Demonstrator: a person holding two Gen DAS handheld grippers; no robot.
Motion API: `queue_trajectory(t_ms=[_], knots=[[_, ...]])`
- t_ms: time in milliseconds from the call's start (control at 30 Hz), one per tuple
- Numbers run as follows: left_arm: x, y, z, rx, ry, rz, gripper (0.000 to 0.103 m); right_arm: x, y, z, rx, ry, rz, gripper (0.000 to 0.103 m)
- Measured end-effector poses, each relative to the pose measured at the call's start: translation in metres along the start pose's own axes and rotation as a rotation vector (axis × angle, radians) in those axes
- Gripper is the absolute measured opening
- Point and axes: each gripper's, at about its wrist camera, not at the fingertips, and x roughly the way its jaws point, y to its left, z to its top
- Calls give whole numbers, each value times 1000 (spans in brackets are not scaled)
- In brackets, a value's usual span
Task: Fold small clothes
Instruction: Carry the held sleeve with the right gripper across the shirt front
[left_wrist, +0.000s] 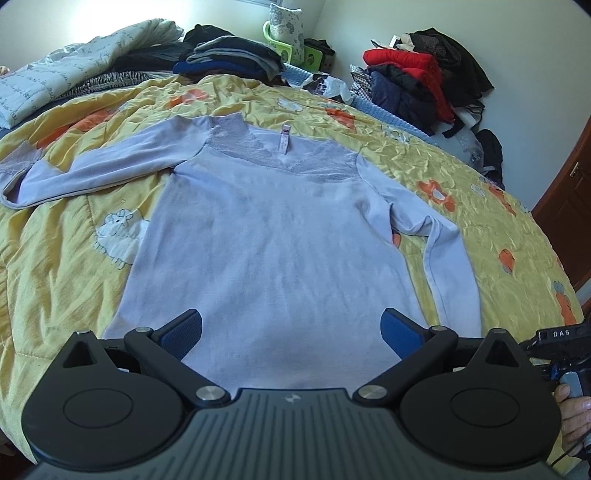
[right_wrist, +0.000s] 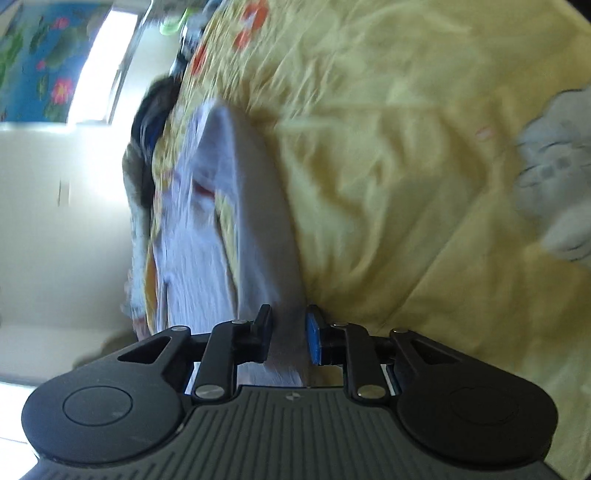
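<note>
Yellow quilt (left_wrist: 66, 266) with orange flowers and sheep covers the bed. Nearest, the left hand-held gripper (left_wrist: 291, 328) hovers with jaws wide over the hem of the lilac long-sleeved top (left_wrist: 266, 236), which lies flat, sleeves out. The right hand-held gripper (right_wrist: 288, 336), rolled sideways in a blurred view, stands narrow with an edge of the top between its pads; whether they press it I cannot tell. Farther off, folded dark clothes (left_wrist: 229, 55) and a red-and-black heap (left_wrist: 417, 77) crowd the bed's far edge

There was one lilac long-sleeved top (left_wrist: 266, 236), one yellow quilt (left_wrist: 66, 266) and two clothes piles (left_wrist: 229, 55) (left_wrist: 413, 81).
</note>
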Motion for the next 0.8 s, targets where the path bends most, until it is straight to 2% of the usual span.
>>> queue_trajectory(t_ms=[67,133,200,267,367,467,500,567,600,633,800], knots=[[0,-4,-1,17,-3,-4,103,6,10,-8,-63,93,-29,36],[0,-6,-2,23,-6,-2,103,5,14,-15,-79,138,4,39],[2,-6,-3,21,10,-2,103,-1,10,-17,-38,131,102,55],[5,-8,-3,21,28,-1,103,-5,4,-11,28,74,178,63],[3,-12,-3,32,21,-6,103,-7,-13,-4,129,-6,274,59],[2,-15,-3,43,20,-1,103,0,-20,-2,170,-16,353,49],[2,-15,-3,42,23,2,103,4,-17,0,159,-4,340,49],[3,-13,-3,35,28,6,103,13,-10,2,99,47,235,48],[2,-13,-4,34,27,8,103,17,-3,1,51,72,182,41],[2,-12,-4,34,24,11,103,15,1,-1,17,76,152,41],[4,-11,-5,33,31,7,103,-11,8,-2,-29,13,79,44]])
